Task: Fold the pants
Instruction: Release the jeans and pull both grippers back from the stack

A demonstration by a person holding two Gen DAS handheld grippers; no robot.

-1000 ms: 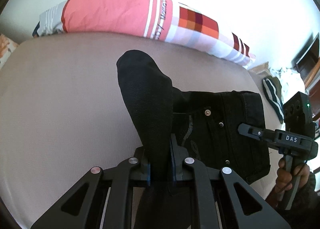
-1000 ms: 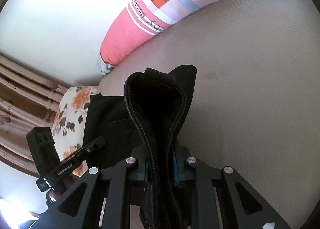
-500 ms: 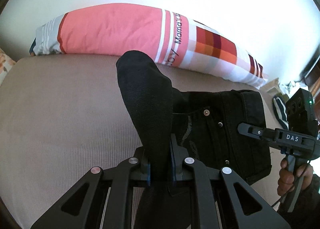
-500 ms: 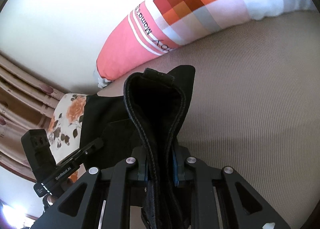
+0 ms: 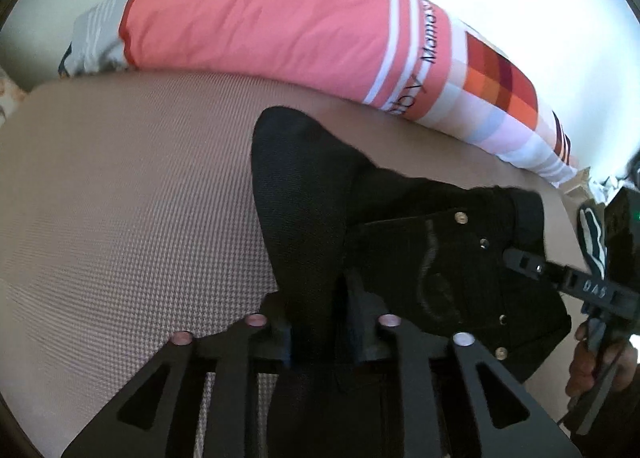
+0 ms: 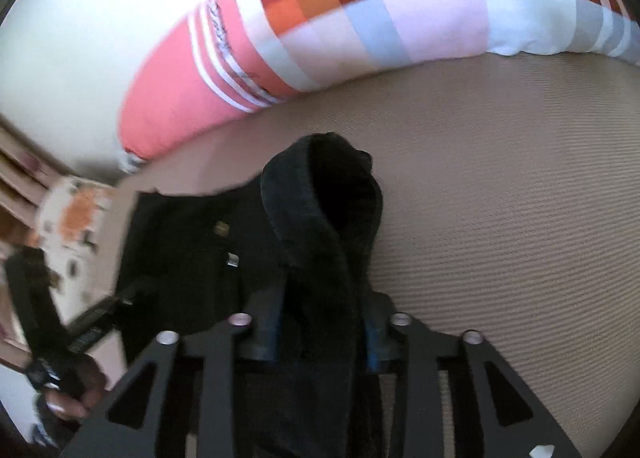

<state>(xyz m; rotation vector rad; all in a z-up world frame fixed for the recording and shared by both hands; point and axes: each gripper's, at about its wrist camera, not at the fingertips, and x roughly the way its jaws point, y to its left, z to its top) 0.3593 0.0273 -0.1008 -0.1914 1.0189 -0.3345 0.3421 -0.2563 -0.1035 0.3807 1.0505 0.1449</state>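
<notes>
Item: black pants (image 5: 440,258), heavy denim, soft and limp, matte coarse weave, metal rivets and button. They lie on the beige ribbed bed (image 5: 120,218); the waist end lies flat between your two grippers.

Left gripper (image 5: 320,322): fingers spreading, a folded hem standing between them, the right-hand pad already off the cloth.

Right gripper (image 6: 320,322): fingers spreading, a thick seamed edge looped between them, no longer squeezed.

Handling: the cloth should sag and drape once freed; you do best taking hems and seams, where the layers are stiffest.

Beyond the fingers: a long striped and checked pillow (image 5: 280,26), smooth cotton.
</notes>
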